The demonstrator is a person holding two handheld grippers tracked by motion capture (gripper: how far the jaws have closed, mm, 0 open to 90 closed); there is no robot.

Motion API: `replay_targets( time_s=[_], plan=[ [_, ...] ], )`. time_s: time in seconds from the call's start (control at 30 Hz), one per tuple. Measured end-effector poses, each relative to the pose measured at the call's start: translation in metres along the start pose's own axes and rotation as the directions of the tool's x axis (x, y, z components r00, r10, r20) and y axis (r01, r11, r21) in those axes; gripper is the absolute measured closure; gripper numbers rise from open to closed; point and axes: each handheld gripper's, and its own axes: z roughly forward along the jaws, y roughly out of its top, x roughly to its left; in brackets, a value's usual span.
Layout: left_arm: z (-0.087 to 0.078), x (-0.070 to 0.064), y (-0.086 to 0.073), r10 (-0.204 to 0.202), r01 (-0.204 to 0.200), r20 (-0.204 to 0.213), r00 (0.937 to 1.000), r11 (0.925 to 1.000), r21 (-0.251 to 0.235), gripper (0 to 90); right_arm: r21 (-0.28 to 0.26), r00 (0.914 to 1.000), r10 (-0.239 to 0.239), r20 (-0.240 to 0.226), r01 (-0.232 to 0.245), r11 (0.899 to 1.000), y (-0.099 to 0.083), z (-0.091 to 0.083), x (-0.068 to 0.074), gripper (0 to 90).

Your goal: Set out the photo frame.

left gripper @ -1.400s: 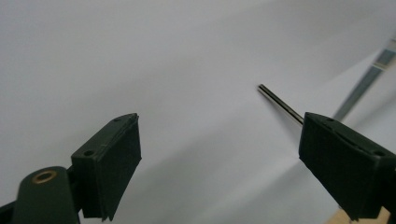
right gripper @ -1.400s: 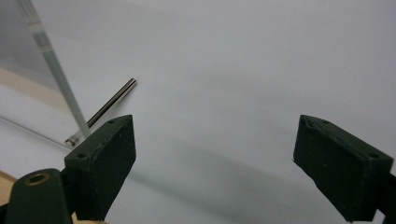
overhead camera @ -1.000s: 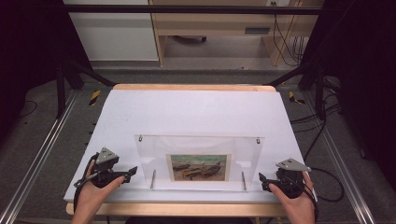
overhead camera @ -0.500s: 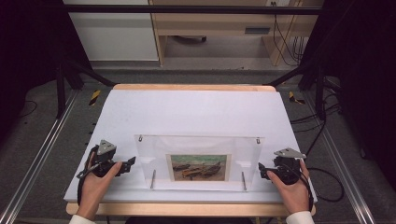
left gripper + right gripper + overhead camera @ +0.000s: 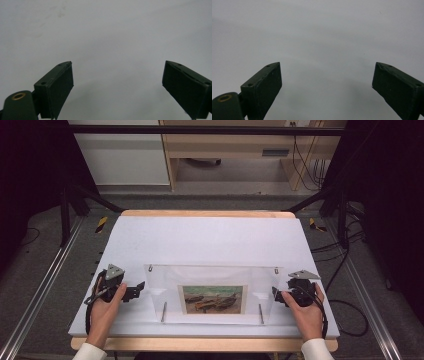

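A clear acrylic picture frame point(image 5: 160, 285) lies flat on the white table point(image 5: 210, 240), with a small painting of boats point(image 5: 212, 299) under it and metal pins at its corners. My left gripper point(image 5: 137, 290) rests just left of the frame's left edge and points at it. My right gripper point(image 5: 275, 295) sits at the frame's right edge and points left. In the left gripper view, the left gripper point(image 5: 117, 85) stands open over bare white table. The right gripper point(image 5: 325, 85) is open too, nothing between its jaws.
The table has a wooden rim point(image 5: 205, 213) at the far side. Metal rails point(image 5: 45, 280) run along the floor on both sides. Cables point(image 5: 345, 255) lie on the floor at the right. A wooden desk point(image 5: 235, 150) stands beyond.
Both hands have moved forward, away from the table's near edge, and slightly inward toward the frame's two sides.
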Motion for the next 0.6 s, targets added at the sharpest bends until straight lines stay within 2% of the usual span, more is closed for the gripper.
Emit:
replay_targets(
  time_s=[0.03, 0.07, 0.1, 0.13, 0.2, 0.27, 0.33, 0.43, 0.6],
  plan=[
    [0.000, 0.001, 0.000, 0.001, -0.001, -0.001, 1.0000, 1.0000, 0.007, 9.4, -0.001, 0.9999, 0.011, -0.003, -0.011, 1.000, 0.002, 0.001, 0.000, 9.3],
    [0.001, 0.003, 0.000, -0.008, 0.008, -0.006, 0.9999, 0.9996, 0.025, 9.5, -0.008, 0.9991, 0.041, -0.011, -0.041, 0.999, 0.004, 0.004, -0.001, 9.8],
    [0.001, 0.003, 0.000, -0.008, 0.008, -0.006, 0.9999, 0.9996, 0.025, 9.6, -0.008, 0.9991, 0.041, -0.011, -0.041, 0.999, 0.004, 0.004, -0.001, 9.8],
    [0.001, 0.005, -0.001, -0.013, 0.013, -0.011, 0.9999, 0.9987, 0.049, 9.6, -0.011, 0.9985, 0.052, -0.015, -0.052, 0.999, 0.005, 0.005, -0.002, 10.4],
    [-0.001, 0.008, -0.001, -0.031, 0.031, -0.005, 0.9995, 0.9981, 0.053, 10.1, -0.004, 0.9962, 0.084, -0.019, -0.085, 0.996, 0.007, 0.006, -0.004, 11.1],
    [-0.004, 0.010, 0.000, -0.047, 0.047, 0.008, 0.9989, 0.9974, 0.054, 10.1, 0.017, 0.9943, 0.105, -0.017, -0.105, 0.994, 0.006, 0.006, -0.005, 11.2],
    [-0.007, 0.011, 0.000, -0.052, 0.052, -0.011, 0.9986, 0.9961, 0.071, 9.9, 0.045, 0.9936, 0.112, -0.016, -0.111, 0.993, 0.004, 0.005, -0.007, 11.1],
    [-0.010, 0.011, 0.000, -0.049, 0.050, -0.020, 0.9986, 0.9954, 0.082, 9.6, 0.074, 0.9896, 0.140, -0.033, -0.138, 0.988, 0.000, 0.000, -0.007, 11.0],
    [-0.014, 0.005, -0.001, -0.020, 0.025, -0.033, 0.9993, 0.9912, 0.130, 9.3, 0.083, 0.9888, 0.145, -0.035, -0.142, 0.986, -0.010, -0.009, -0.008, 11.4]
  ],
)
